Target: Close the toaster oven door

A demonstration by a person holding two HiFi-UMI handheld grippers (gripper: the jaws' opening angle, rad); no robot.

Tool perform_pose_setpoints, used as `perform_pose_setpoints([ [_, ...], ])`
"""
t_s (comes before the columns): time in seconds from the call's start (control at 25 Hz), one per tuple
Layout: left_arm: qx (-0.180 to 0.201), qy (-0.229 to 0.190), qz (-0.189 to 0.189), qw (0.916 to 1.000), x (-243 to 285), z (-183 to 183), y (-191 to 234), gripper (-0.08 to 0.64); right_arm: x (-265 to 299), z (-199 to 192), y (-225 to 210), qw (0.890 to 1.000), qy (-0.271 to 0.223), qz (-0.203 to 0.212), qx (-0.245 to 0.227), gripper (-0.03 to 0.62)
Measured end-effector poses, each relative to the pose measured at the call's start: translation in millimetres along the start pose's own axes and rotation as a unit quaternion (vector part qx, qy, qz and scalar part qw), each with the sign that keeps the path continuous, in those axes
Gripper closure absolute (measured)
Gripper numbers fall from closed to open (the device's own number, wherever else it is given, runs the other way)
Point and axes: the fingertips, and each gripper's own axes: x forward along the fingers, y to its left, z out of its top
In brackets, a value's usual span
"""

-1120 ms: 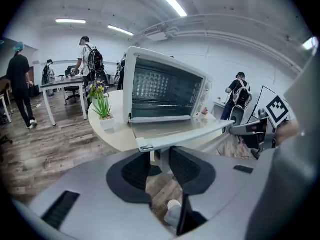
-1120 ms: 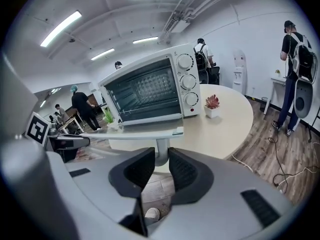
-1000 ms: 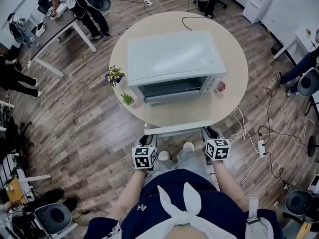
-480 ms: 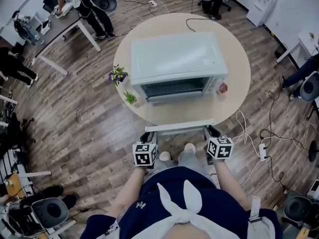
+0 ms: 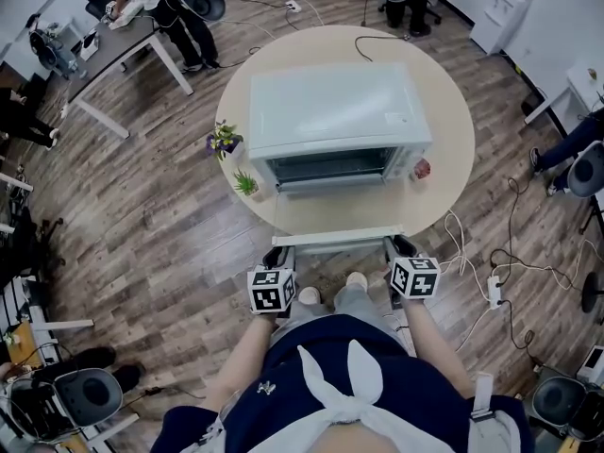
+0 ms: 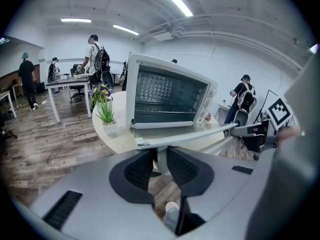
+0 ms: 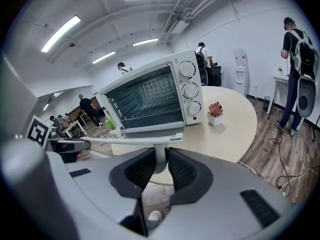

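Note:
A white toaster oven (image 5: 335, 111) stands on a round table (image 5: 444, 111), its glass door (image 5: 330, 210) folded down flat towards me. The door's white handle bar (image 5: 335, 239) runs along the near edge. My left gripper (image 5: 280, 251) is at the bar's left end and my right gripper (image 5: 396, 245) at its right end. In the left gripper view the left gripper (image 6: 161, 161) has its pads against the handle's post; the bar (image 6: 185, 136) crosses above. In the right gripper view the right gripper (image 7: 160, 164) clamps the other post under the bar (image 7: 145, 140). Both pairs of jaws have just been closing.
On the table stand a purple flower pot (image 5: 220, 142), a small green plant (image 5: 243, 185) and a red succulent (image 5: 419, 167). Cables (image 5: 491, 262) lie on the wooden floor at the right. A desk (image 5: 113, 45), chairs and people are at the back.
The grippers stay at the two ends of the handle. Only the head view has shifted slightly.

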Motion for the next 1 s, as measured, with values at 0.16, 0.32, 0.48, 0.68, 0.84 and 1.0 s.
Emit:
perform_pose_setpoints([
  [0.16,-0.011,-0.009,0.001,0.9999,-2,6,0,0.46,-1,7,1,1.0,-0.008,0.006,-0.002,0.508],
  [0.32,-0.018,-0.014,0.003,0.9997,-4,10,1,0.462,-3,10,3,1.0,-0.013,0.007,0.0,0.509],
  [0.48,-0.024,-0.022,-0.001,0.9995,-6,15,1,0.46,-4,16,4,1.0,-0.02,0.011,0.0,0.509],
  [0.68,-0.042,-0.029,-0.001,0.9987,-9,26,2,0.463,-7,26,6,0.999,-0.033,0.015,0.01,0.509],
  [0.84,-0.045,-0.03,0.001,0.9985,-9,32,2,0.463,-8,33,6,0.999,-0.038,0.02,0.012,0.509],
  [1.0,-0.04,-0.027,0.007,0.9988,-10,34,1,0.463,-8,34,7,0.999,-0.035,0.022,0.012,0.509],
])
